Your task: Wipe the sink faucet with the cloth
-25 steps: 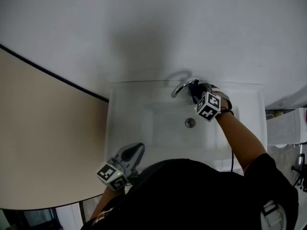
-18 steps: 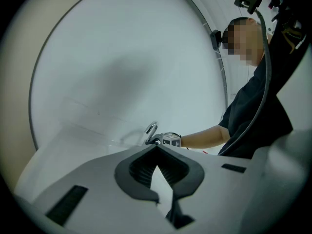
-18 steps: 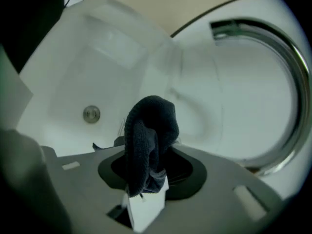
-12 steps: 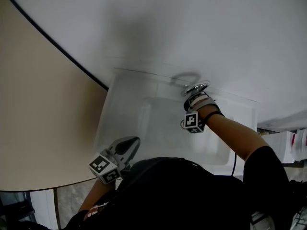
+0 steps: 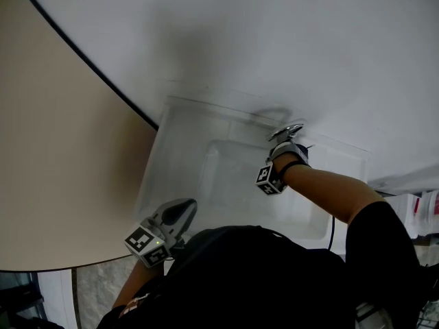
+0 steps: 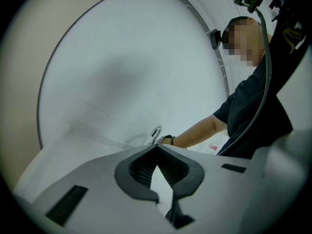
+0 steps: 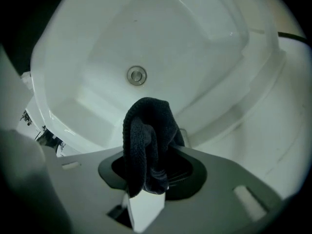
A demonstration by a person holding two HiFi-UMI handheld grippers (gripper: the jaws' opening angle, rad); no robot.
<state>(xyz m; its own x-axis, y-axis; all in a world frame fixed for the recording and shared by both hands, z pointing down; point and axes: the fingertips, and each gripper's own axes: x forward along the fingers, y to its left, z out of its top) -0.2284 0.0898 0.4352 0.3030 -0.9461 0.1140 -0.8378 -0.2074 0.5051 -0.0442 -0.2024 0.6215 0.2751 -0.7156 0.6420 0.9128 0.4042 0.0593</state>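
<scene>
Right gripper [image 7: 156, 152] lowered from faucet [image 5: 287, 130]; jaws clamp cloth [image 7: 146, 130] over sink [image 7: 204, 28]; left gripper [image 6: 157, 147] jaws closed, empty.

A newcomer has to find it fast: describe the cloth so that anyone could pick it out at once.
Find the white sink under the pale wall, then the metal faucet at its back rim. The right gripper beside that faucet is shut on the cloth, bunched between its jaws. It is the only dark, knitted thing over the plain white sink.
</scene>
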